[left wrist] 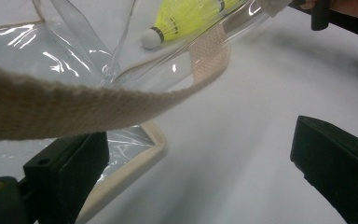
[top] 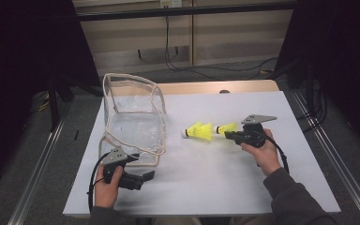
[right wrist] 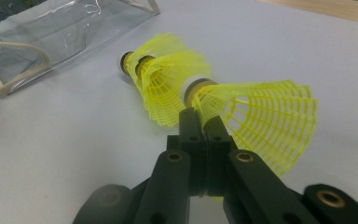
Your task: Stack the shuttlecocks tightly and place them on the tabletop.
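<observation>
Now shuttlecock [right wrist: 256, 112] skirt between closed jaws

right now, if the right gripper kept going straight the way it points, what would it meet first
Probably the pair of nested shuttlecocks lying just ahead of the right gripper, which is shut on another shuttlecock. Farther along that line is the clear bag.

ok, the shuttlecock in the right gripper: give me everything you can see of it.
The held shuttlecock is neon yellow, with a flared plastic-looking mesh skirt of ribs and open lattice, a dark band at the neck and a pale cap beyond it. It lies roughly level, cap towards the clear bag. The right gripper is shut on the skirt's edge near the neck. Whether it rests on the white tabletop or is lifted, I cannot tell. More yellow shuttlecocks lie just beyond its cap; whether they touch it is unclear.
</observation>
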{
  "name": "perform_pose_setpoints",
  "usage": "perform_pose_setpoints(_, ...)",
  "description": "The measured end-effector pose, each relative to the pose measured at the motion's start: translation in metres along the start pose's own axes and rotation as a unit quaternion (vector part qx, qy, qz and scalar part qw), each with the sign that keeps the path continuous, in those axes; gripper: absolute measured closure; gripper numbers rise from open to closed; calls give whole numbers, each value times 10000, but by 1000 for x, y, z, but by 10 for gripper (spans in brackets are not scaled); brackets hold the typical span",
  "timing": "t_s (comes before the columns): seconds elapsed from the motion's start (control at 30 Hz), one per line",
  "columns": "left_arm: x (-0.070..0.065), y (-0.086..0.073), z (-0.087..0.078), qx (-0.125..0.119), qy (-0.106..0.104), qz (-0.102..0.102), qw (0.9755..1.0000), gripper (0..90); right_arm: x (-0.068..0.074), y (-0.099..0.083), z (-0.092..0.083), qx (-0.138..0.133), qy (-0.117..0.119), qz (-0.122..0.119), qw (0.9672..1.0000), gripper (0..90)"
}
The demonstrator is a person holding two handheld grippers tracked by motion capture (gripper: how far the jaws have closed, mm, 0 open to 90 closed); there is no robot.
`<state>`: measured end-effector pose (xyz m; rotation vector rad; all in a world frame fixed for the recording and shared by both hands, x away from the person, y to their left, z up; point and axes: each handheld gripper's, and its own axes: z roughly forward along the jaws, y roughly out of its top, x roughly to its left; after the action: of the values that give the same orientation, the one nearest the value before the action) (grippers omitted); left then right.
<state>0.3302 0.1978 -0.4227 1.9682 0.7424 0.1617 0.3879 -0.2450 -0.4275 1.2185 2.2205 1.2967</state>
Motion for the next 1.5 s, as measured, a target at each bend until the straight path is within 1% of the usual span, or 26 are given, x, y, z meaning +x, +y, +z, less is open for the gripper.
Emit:
perform_pose_setpoints(0.17, 0, 0, 0, -2, 4, -7, 10000, 42, 1, 0, 3, 20, 8, -19, 10000, 893)
perform_pose_setpoints(0.27, 0, 0, 0, -1, 4, -8, 10000, 42, 1, 0, 4, -1, 64, 59, 10000, 893)
perform_pose_setpoints(0.4, 0, 0, 0, 2, 0, -1, 10000, 42, 2, 1, 6, 26, 53, 8, 10000, 893)
perform_pose_setpoints(0.53, 0, 0, 0, 6, 6, 0, 10000, 42, 4, 1, 8, 21, 76, 16, 10000, 893)
perform_pose_setpoints(0.83, 0, 0, 0, 9, 8, -4, 10000, 42, 10, 5, 11, -7, 134, -114, 9998, 893)
perform_pose_setpoints(1.03, 0, 0, 0, 8, 5, -1, 10000, 42, 12, 7, 14, 19, 116, -187, 9998, 893)
perform_pose_setpoints(1.37, 0, 0, 1, -4, 5, -12, 10000, 42, 15, 9, 18, -1, 155, -216, 9996, 892)
perform_pose_setpoints(1.5, 0, 0, 1, -5, 8, -12, 10000, 42, 15, 10, 21, 12, 145, -182, 9997, 893)
